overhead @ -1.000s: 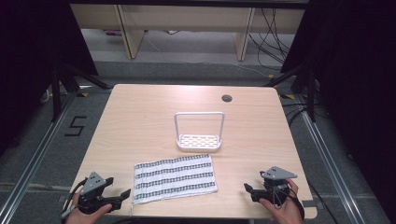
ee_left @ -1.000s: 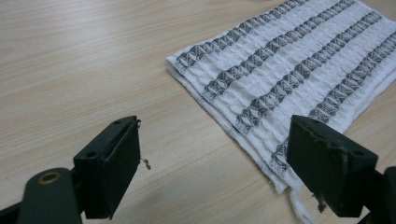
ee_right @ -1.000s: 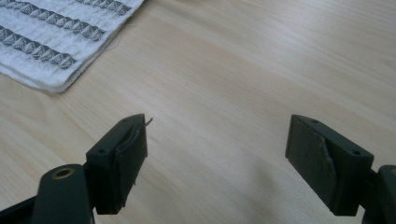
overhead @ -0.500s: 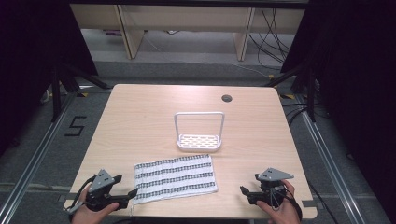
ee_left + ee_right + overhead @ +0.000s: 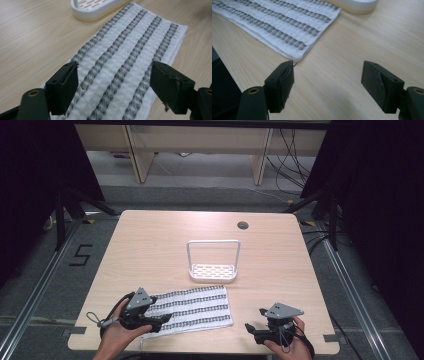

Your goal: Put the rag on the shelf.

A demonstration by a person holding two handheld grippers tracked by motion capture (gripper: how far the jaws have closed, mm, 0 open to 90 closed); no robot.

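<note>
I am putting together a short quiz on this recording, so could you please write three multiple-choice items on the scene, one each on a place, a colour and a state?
1. Where does the white rack stand?
A. Behind the towel, near the table's middle
B. On the towel
C. At the table's near left corner

2. What colours are the towel?
A. Plain blue
B. White with grey stripes
C. Red and yellow checks

3. How do the left gripper jaws stand?
A. Clamped on the rack
B. Shut on nothing
C. Apart over the towel, not pressing it

Answers:
1 A: the high view shows the rack just beyond the towel's far edge.
2 B: grey woven stripes run along the white cloth.
3 C: the left gripper view shows both jaws wide apart with the towel's end beneath them.
</note>
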